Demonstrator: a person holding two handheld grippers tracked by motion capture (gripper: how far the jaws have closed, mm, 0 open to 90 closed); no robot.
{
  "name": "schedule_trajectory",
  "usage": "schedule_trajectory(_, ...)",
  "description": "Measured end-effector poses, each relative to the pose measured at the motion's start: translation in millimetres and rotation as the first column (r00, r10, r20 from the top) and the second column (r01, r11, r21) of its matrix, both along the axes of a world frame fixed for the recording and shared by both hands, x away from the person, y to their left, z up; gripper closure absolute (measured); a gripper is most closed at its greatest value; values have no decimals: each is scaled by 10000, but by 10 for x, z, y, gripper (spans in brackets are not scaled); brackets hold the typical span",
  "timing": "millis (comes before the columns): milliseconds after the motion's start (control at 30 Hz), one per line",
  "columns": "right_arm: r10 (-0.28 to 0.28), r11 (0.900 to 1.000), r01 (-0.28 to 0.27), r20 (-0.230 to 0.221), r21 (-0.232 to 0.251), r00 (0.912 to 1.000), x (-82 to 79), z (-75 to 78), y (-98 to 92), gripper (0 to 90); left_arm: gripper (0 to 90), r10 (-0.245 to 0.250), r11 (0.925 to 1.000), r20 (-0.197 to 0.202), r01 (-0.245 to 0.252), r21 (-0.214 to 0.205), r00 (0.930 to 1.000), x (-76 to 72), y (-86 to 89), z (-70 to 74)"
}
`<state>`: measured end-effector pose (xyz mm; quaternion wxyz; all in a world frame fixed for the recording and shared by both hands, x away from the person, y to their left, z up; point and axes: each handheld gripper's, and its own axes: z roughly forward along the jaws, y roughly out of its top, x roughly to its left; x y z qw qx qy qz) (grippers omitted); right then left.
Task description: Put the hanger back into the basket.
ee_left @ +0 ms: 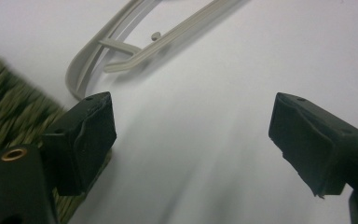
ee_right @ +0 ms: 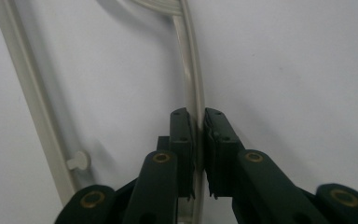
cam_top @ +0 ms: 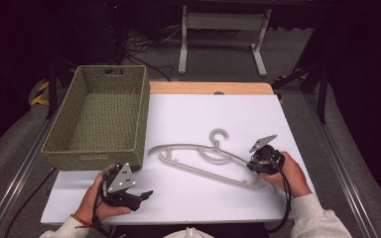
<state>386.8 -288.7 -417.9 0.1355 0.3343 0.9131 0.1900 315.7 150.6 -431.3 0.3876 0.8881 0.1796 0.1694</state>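
Two hands at the near edge of the table (cam_top: 188, 198), each carrying one claw. White table surface, with a strip of bare wood showing along its far edge.

Left claw (cam_top: 141, 196): held in the left hand (cam_top: 92, 201) near the front left corner of the table, just in front of the basket. Jaws stand wide apart with nothing between them; in the left claw's own view (ee_left: 191, 140) only bare white surface lies between the two black pads. Grey three-cornered plate on top; black cable trailing toward the person.

Right claw (cam_top: 253, 166): held in the right hand (cam_top: 290, 173) at the right side of the table. Jaws closed narrow on the hanger's arm; in the right claw's own view (ee_right: 199, 140) the pale arm runs straight up between the two pads, pinched on both sides. Grey plate on top, tilted; cable looping down past the white sleeve.

Hanger (cam_top: 203, 161): pale grey plastic, lying flat on the table at centre right, hook toward the far side, lower bar toward the person. Its left end lies near the basket's front right corner, apart from it; that same end appears ahead of the left claw (ee_left: 121, 51). Small peg on the lower bar (ee_right: 77, 161).

Basket (cam_top: 99, 148): olive green, woven, rectangular, with a handle slot in its far wall. Stands on the left part of the table, overhanging the left edge.

Floor beyond: grey, with white table legs and dark cables.
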Motion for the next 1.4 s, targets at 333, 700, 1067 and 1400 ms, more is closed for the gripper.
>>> schedule_trajectory(333,204,9998,-208,884,37,9959,-98,150,-71,834,202,-840,9956,494,819,446,9952,241,-628,154)
schedule_trajectory(700,342,9993,-300,2132,-229,9764,-273,326,-165,834,229,361,9906,1067,-497,1274,9936,604,-1070,242)
schedule_trajectory(1067,1443,9894,-1332,2853,-580,9475,-534,545,-29,833,389,498,9835,1218,-699,1671,9913,657,-1174,242)
schedule_trajectory(1400,2163,9757,-1977,2737,-942,9372,-609,549,157,831,733,-69,9744,889,-133,2244,9960,640,-1195,204)
